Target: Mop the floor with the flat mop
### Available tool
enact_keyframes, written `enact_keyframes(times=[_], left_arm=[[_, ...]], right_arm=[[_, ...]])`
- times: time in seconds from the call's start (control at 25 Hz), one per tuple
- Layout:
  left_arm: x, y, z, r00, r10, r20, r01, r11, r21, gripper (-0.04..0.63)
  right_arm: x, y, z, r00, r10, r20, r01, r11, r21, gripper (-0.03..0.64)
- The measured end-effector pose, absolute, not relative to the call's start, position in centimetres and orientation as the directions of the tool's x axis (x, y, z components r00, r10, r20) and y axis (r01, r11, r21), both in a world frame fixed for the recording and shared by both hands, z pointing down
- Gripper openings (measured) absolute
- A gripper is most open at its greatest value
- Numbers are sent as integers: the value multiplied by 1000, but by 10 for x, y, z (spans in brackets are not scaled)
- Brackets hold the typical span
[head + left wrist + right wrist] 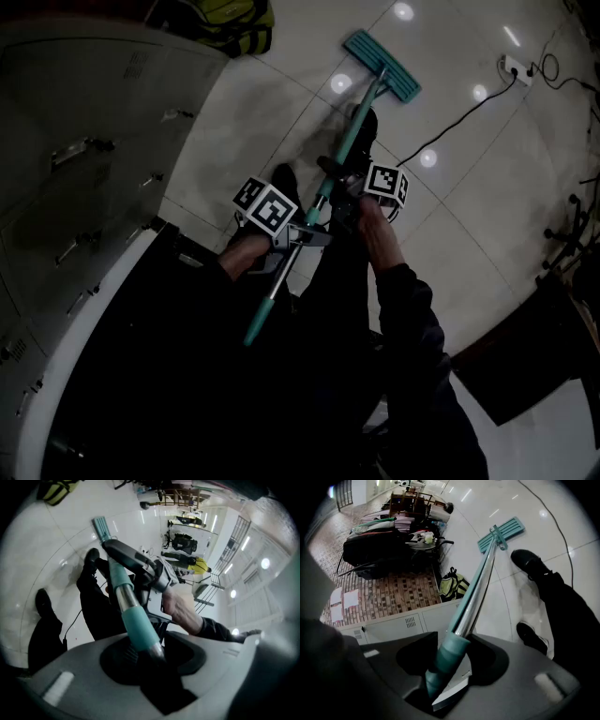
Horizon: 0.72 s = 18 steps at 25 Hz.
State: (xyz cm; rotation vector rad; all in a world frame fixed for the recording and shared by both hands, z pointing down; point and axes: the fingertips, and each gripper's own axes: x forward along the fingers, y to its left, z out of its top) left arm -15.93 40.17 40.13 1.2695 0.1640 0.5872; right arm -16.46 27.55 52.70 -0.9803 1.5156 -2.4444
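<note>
— What does the left claw (151, 654) hold?

— Its jaws are pressed onto the handle (349, 139) of the flat mop (361, 103), on a teal sleeve of it. The top end of the handle sticks out behind this claw.

— And the right claw (444, 679)?

— It also pinches the handle, on another teal sleeve. It sits further down the pole, ahead of the left claw, and the bare metal tube runs forward from its jaws.

— Where is the mop head (382, 66)?

— It lies flat on the white tiled floor (469, 220), well ahead of both claws at the far end of the pole.

— What is near?

— Two dark shoes (364, 127) stand on the floor below the claws, beside the pole. A black cable (459, 117) runs over the tiles to the right of the right claw, and grey lockers (75, 169) stand to the left of the left claw.
</note>
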Motion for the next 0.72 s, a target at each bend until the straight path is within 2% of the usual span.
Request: enact_keyframes(times=[0.24, 0.72], left_arm=[[-73, 330, 414, 852, 491, 183, -297, 165, 941, 163], [144, 138, 443, 872, 466, 150, -252, 165, 954, 164]], right_arm=[[-74, 203, 538, -785, -415, 460, -239, -481, -843, 196], [146, 10, 565, -752, -441, 490, -267, -476, -838, 196]])
